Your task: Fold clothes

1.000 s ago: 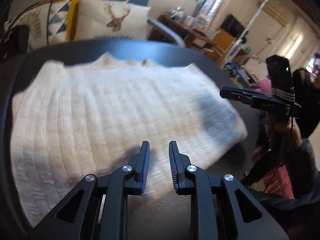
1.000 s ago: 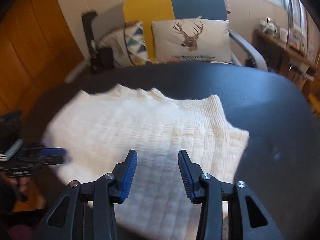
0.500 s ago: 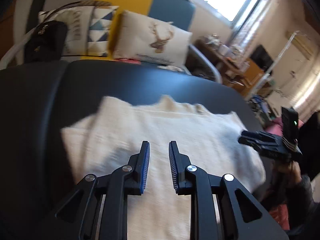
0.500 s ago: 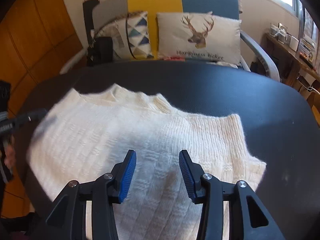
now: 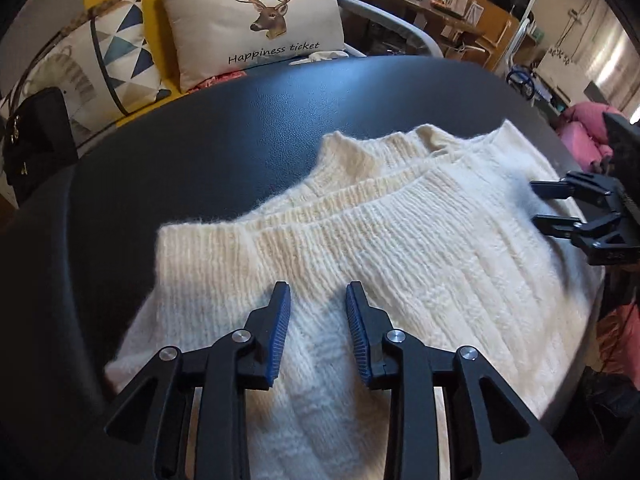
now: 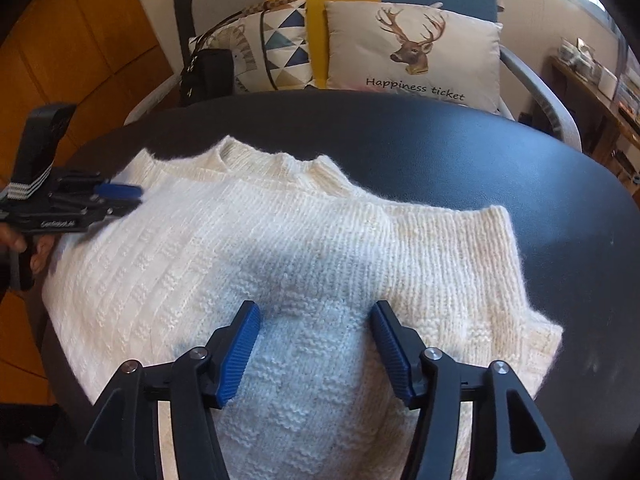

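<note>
A cream knitted sweater [image 5: 420, 248] lies folded on the round black table [image 5: 208, 152], ribbed edges toward the far side. It also shows in the right wrist view [image 6: 280, 248]. My left gripper [image 5: 318, 300] hovers low over the sweater's near left part, jaws a little apart and empty. My right gripper [image 6: 316, 320] hovers over the sweater's near middle, jaws wide open and empty. Each gripper shows in the other's view: the right one [image 5: 540, 206] at the sweater's right edge, the left one [image 6: 128, 198] at its left edge.
A sofa behind the table holds a deer cushion [image 6: 412, 52], a triangle-pattern cushion [image 6: 276, 44] and a black bag [image 6: 206, 76]. A cluttered desk [image 5: 432, 0] stands at the back right. Pink fabric [image 5: 584, 136] lies to the right of the table.
Both grippers have pulled back and tilted, so the whole sweater and the sofa now show. The left jaws have opened slightly wider. The sweater lies as before.
</note>
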